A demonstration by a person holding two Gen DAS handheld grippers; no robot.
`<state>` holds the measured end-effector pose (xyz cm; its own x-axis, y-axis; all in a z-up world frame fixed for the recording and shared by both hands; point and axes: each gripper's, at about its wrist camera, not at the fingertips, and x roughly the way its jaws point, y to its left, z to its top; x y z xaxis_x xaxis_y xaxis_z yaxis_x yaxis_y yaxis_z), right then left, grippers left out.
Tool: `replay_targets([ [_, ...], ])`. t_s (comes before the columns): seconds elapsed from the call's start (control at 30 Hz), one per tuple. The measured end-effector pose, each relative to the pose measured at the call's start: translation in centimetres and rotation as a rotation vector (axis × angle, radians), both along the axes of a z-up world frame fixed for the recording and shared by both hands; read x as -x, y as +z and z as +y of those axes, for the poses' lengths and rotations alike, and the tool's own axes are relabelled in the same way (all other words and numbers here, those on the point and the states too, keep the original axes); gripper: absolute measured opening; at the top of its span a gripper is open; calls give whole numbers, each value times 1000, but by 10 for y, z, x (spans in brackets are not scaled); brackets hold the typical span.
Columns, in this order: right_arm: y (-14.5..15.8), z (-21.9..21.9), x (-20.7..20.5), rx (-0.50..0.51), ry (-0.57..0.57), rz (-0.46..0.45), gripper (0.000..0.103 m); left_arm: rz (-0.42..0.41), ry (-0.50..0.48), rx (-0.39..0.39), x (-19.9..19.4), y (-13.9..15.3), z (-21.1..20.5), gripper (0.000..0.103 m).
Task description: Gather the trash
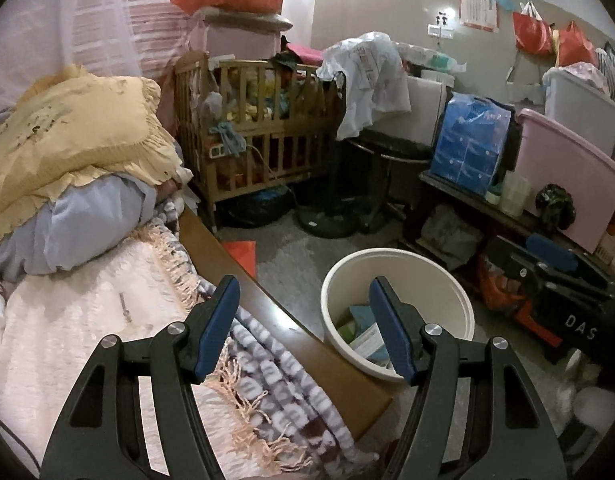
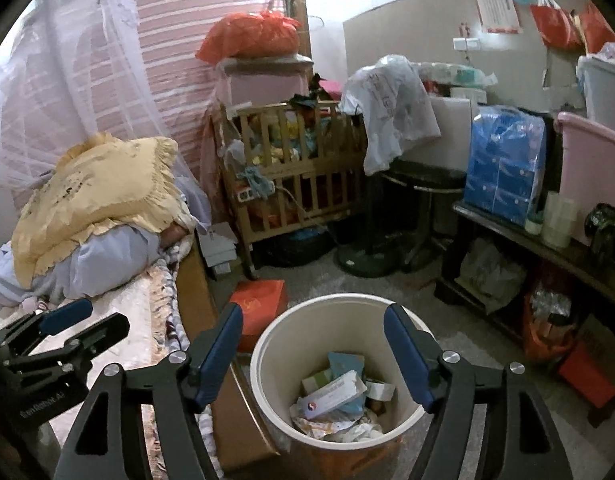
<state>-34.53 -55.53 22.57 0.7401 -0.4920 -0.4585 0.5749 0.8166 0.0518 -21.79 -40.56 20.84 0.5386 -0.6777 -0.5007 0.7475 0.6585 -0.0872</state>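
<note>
Bin: the cream waste bin [image 2: 335, 364] stands on the floor right under my right hand-held gripper [image 2: 313, 352], between its fingers in that view; from my left hand-held gripper [image 1: 303, 328] it sits just ahead and to the right, beside the bed's wooden edge [image 1: 291, 336].
Done so far: cartons [image 2: 335, 392] and crumpled wrappers [image 2: 339, 428] already lie in the bin, so I judge part of the collecting is finished.
My right hand-held gripper: jaws wide, nothing between the pads.
My left hand-held gripper: jaws fairly wide, empty, over the fringed blanket [image 1: 275, 392] at the bed corner.
Left to do: a red box [image 2: 259, 312] on the floor just left of the bin may be next; whether it counts as trash I cannot say.
Hard to make out: print on the cartons is too blurred to read; the bin's lower layers are covered.
Cut off: the floor beneath the crib [image 1: 259, 120] and the bench [image 2: 547, 240] is dark, so any litter there stays unseen.
</note>
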Motion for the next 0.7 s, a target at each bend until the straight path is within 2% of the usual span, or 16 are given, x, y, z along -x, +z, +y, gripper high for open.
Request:
replay_targets([
  [0.37,9,17,2,17,6,-16,79,-44,19,33,8,13,19,67],
  [0.7,11,22,1,26,15,-16,81,-31,18,40,6,13,21,67],
])
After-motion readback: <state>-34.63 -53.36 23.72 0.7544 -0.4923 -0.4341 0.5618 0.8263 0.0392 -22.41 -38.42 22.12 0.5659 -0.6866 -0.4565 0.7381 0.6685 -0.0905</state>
